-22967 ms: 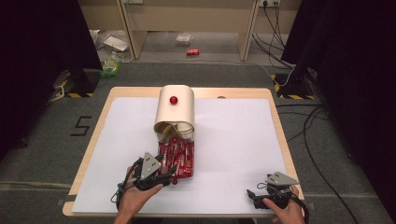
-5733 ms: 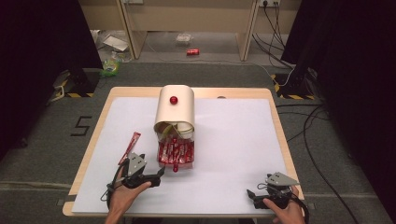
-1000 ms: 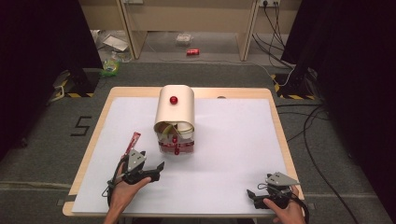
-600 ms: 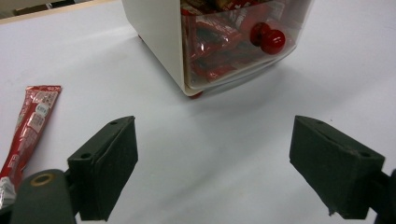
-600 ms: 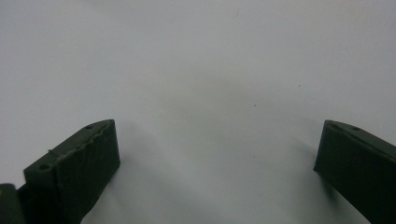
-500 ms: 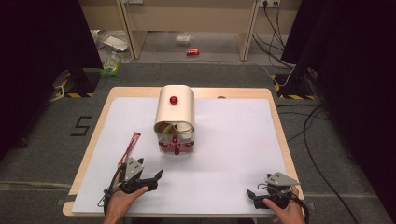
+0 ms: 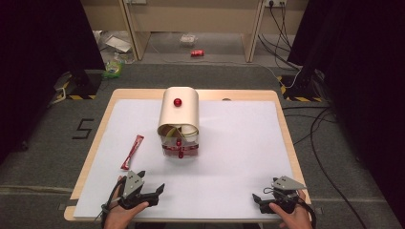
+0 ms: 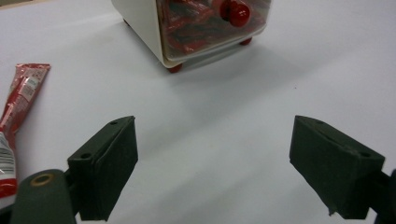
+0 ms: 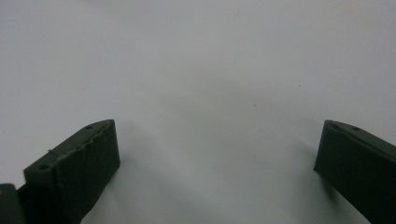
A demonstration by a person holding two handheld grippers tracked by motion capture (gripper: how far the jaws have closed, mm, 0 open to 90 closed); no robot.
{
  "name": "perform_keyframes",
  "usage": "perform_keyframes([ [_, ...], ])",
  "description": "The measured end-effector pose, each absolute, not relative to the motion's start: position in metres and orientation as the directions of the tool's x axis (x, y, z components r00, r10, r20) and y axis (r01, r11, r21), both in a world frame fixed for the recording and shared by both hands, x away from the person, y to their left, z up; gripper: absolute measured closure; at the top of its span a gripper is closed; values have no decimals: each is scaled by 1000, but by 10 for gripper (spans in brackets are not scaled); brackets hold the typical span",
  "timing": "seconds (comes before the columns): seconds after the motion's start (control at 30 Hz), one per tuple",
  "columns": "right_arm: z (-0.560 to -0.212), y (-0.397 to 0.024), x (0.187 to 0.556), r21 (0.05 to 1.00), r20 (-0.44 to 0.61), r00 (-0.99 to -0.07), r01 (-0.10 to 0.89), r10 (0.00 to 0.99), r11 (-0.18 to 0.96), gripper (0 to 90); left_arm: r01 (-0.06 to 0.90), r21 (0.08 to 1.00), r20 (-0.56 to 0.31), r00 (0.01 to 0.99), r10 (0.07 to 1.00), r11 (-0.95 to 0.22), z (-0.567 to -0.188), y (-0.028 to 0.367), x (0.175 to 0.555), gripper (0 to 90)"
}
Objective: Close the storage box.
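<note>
Overhead, high view: a cream box (image 7: 178,114) with a red knob (image 7: 177,101) on top stands at mid-table on the white sheet (image 7: 239,143). Its clear drawer (image 7: 180,149), facing the person, is packed with red sachets. One loose sachet (image 7: 132,151) lies left of the box, well apart from it, long axis running from near-left to far-right. The left gripper (image 7: 152,192) sits near the table's front edge, jaws wide apart and empty, pointing right and slightly away from the person; the sachet is just beyond it, not touched. The right gripper (image 7: 258,199) rests at the front right corner, holding nothing. On the floor to the left a "5" (image 7: 84,129) is marked. Nothing lies between gripper and sachet.

Left gripper view: jaws spread wide over bare sheet. The sachet (image 8: 16,112) lies at the left edge, beside the left jaw, its print too small to read. The drawer (image 8: 210,28) with its red knob (image 8: 236,11) is ahead.

Right gripper view: jaws spread wide, empty, over bare sheet (image 9: 196,84).
</note>
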State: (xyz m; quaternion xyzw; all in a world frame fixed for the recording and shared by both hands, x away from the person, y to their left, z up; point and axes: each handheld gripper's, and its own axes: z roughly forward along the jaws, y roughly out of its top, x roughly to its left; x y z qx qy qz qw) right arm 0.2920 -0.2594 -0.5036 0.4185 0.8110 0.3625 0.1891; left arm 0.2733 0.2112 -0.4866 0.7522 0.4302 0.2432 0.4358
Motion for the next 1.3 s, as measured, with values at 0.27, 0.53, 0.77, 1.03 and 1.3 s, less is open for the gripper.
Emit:
perform_keyframes([
  [0.27, -504, -259, 292, 746, -3, -578, 542, 816, 387, 1, 445, 852, -2, 529, 849, -275, -492, 211, 262, 150],
  [0.53, -504, -259, 292, 748, -3, -578, 541, 816, 385, 1, 447, 848, 18, 515, 857, -286, -496, 217, 252, 150],
  [0.77, -504, -259, 292, 749, -1, -577, 541, 817, 384, 1, 444, 849, 24, 510, 860, -287, -498, 219, 246, 150],
  [1.03, -504, -259, 292, 749, -3, -578, 540, 816, 384, 1, 444, 849, 25, 505, 863, -285, -504, 222, 235, 150],
  [1.3, -504, -259, 292, 748, 0, -577, 542, 817, 383, 1, 423, 851, 63, 508, 859, -313, -506, 221, 225, 151],
])
